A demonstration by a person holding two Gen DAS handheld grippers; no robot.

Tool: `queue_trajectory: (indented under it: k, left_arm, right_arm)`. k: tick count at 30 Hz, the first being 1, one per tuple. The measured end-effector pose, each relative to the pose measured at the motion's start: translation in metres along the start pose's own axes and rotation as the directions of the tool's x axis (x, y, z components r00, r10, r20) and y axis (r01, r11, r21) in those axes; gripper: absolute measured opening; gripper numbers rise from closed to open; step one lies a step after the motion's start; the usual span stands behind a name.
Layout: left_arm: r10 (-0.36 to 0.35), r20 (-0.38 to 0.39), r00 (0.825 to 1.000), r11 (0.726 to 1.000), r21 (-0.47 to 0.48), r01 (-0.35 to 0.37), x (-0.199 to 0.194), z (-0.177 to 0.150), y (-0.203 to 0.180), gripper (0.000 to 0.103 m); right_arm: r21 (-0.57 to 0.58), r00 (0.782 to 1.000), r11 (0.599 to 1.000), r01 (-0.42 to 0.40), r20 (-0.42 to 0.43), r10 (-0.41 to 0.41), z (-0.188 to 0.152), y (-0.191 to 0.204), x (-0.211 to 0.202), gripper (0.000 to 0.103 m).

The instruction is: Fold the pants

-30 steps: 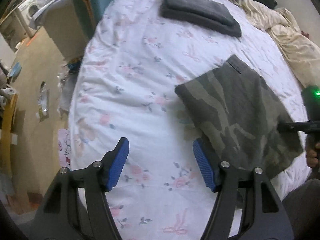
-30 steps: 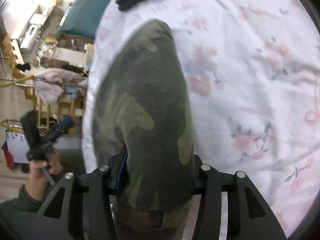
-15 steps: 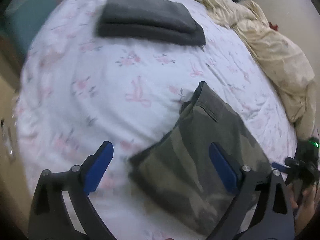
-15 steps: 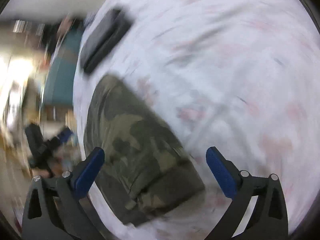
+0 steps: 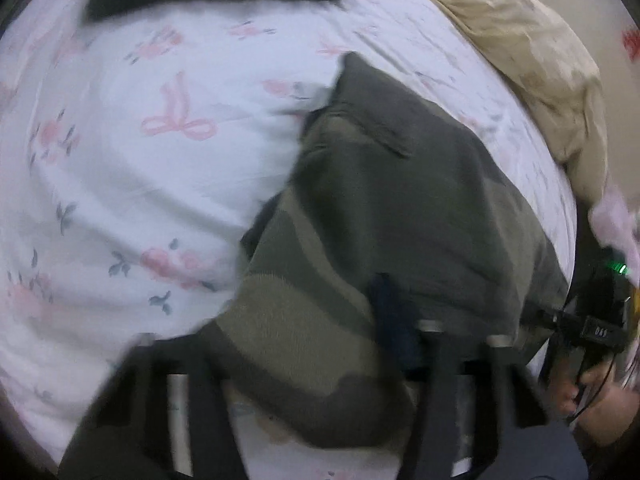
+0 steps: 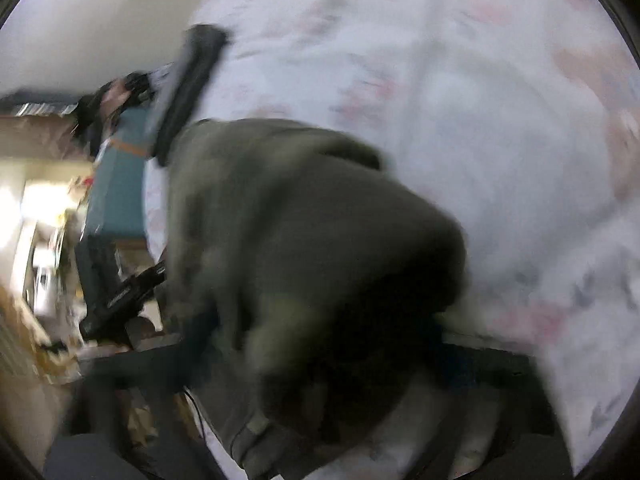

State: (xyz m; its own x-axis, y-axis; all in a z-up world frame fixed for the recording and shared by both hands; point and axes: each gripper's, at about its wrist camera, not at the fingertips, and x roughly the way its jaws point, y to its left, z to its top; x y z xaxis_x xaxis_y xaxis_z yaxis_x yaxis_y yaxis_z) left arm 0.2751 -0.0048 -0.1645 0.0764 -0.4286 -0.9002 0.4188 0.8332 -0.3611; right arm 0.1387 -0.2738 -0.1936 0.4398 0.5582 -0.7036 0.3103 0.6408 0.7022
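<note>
In the left wrist view, the floral bedsheet (image 5: 132,184) is filling the left half of the frame. The camouflage pants (image 5: 400,216), folded, are lying centre to lower right. The left gripper (image 5: 320,344) is clamping their near edge. In the blurred right wrist view, the pants (image 6: 312,240) are draping over the right gripper (image 6: 320,360); its grip state cannot be determined.
</note>
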Motion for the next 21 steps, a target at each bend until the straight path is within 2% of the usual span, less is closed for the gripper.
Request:
queue_trajectory:
  k: [1, 2, 5, 8, 9, 12, 15, 17, 18, 19, 20, 21]
  left_arm:
    - [0.010, 0.004, 1.000, 1.000, 0.017, -0.010, -0.001, 0.001, -0.005, 0.028]
    - [0.024, 0.012, 1.000, 0.999, 0.036, -0.024, -0.004, 0.001, -0.011, 0.024]
    - [0.044, 0.047, 0.998, 0.999, 0.021, -0.045, -0.020, 0.001, -0.018, 0.021]
    - [0.055, 0.098, 0.994, 0.997, 0.042, -0.059, -0.054, -0.004, -0.037, 0.020]
    - [0.061, 0.111, 0.992, 0.997, 0.049, -0.067, -0.069, -0.007, -0.045, 0.020]
    - [0.057, 0.190, 0.980, 0.998, -0.052, -0.048, -0.119, -0.032, -0.056, 0.020]
    - [0.120, 0.250, 0.961, 0.982, -0.172, -0.078, -0.151, -0.069, -0.064, 0.020]
    - [0.179, 0.273, 0.945, 0.963, -0.243, -0.113, -0.155, -0.102, -0.073, 0.021]
    - [0.198, 0.271, 0.942, 0.952, -0.282, -0.118, -0.150, -0.118, -0.075, 0.022]
    - [0.204, 0.240, 0.949, 0.939, -0.322, -0.121, -0.135, -0.135, -0.073, 0.024]
    - [0.212, 0.182, 0.960, 0.929, -0.343, -0.140, -0.118, -0.147, -0.068, 0.029]
    - [0.232, 0.056, 0.971, 0.910, -0.365, -0.196, -0.090, -0.161, -0.059, 0.035]
  right_arm:
    - [-0.028, 1.000, 1.000, -0.006, 0.010, 0.007, -0.001, 0.003, -0.003, 0.044]
    - [-0.065, 1.000, 0.998, 0.007, 0.022, -0.005, -0.001, 0.009, -0.006, 0.036]
    - [-0.172, 0.999, 0.985, 0.005, 0.048, 0.003, 0.008, 0.032, -0.025, 0.025]
    - [-0.272, 0.997, 0.962, -0.003, 0.071, 0.023, 0.020, 0.051, -0.047, 0.020]
    - [-0.311, 0.996, 0.950, -0.028, 0.069, 0.052, 0.030, 0.059, -0.058, 0.020]
    - [-0.412, 0.996, 0.909, -0.059, 0.032, 0.079, 0.058, 0.084, -0.075, 0.018]
    - [-0.456, 0.988, 0.877, -0.152, -0.092, 0.123, 0.072, 0.098, -0.079, 0.018]
    - [-0.467, 0.977, 0.863, -0.194, -0.171, 0.127, 0.072, 0.102, -0.067, 0.019]
    - [-0.463, 0.975, 0.867, -0.184, -0.199, 0.100, 0.068, 0.098, -0.054, 0.022]
    - [-0.463, 0.975, 0.873, -0.157, -0.211, 0.063, 0.064, 0.092, -0.043, 0.028]
    - [-0.462, 0.973, 0.880, -0.110, -0.232, 0.000, 0.056, 0.083, -0.029, 0.036]
    - [-0.454, 0.963, 0.890, -0.036, -0.254, -0.090, 0.048, 0.069, -0.012, 0.038]
